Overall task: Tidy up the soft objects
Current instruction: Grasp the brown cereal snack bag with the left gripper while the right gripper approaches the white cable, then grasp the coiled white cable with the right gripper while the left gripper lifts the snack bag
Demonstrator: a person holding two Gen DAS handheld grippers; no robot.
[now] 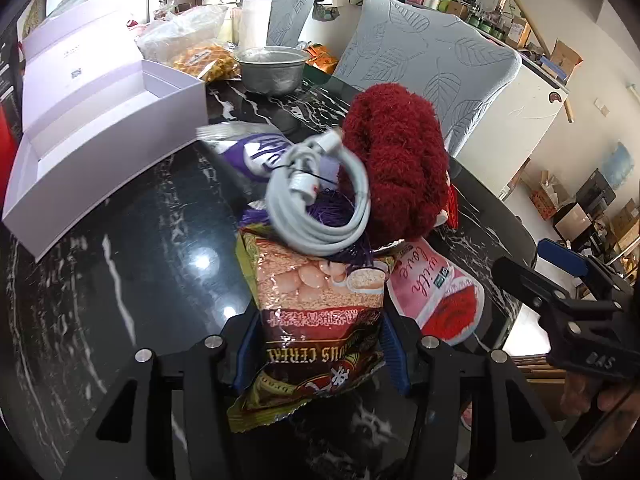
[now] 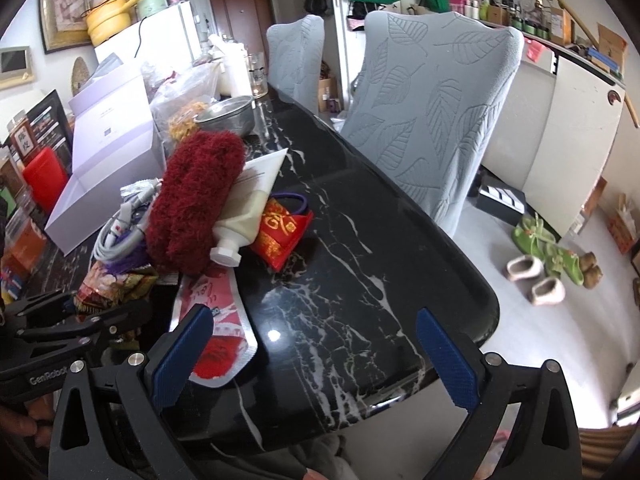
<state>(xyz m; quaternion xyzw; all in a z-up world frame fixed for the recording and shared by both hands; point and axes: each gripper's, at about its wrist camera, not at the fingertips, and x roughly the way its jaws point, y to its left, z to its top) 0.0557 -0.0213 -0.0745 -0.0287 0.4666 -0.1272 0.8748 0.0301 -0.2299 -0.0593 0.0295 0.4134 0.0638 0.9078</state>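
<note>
My left gripper (image 1: pixel 320 350) is shut on a cereal packet (image 1: pixel 316 300) lying on the black marble table (image 1: pixel 120 280). A coiled grey cable (image 1: pixel 320 208) rests on the packet's far end. Beside it lies a dark red fluffy cloth (image 1: pixel 396 168), on a pink "with love" pouch (image 1: pixel 436 292). In the right wrist view the red cloth (image 2: pixel 192 200) lies over a cream tube (image 2: pixel 244 212), next to a red and gold pouch (image 2: pixel 282 232). My right gripper (image 2: pixel 320 360) is open and empty above the table's near corner, right of the pink pouch (image 2: pixel 218 340).
An open lilac box (image 1: pixel 100 128) stands at the left. A metal bowl (image 1: pixel 272 68) and a plastic bag of snacks (image 1: pixel 192 48) sit at the far end. Two grey covered chairs (image 2: pixel 432 120) stand along the table's right side. Slippers (image 2: pixel 536 276) lie on the floor.
</note>
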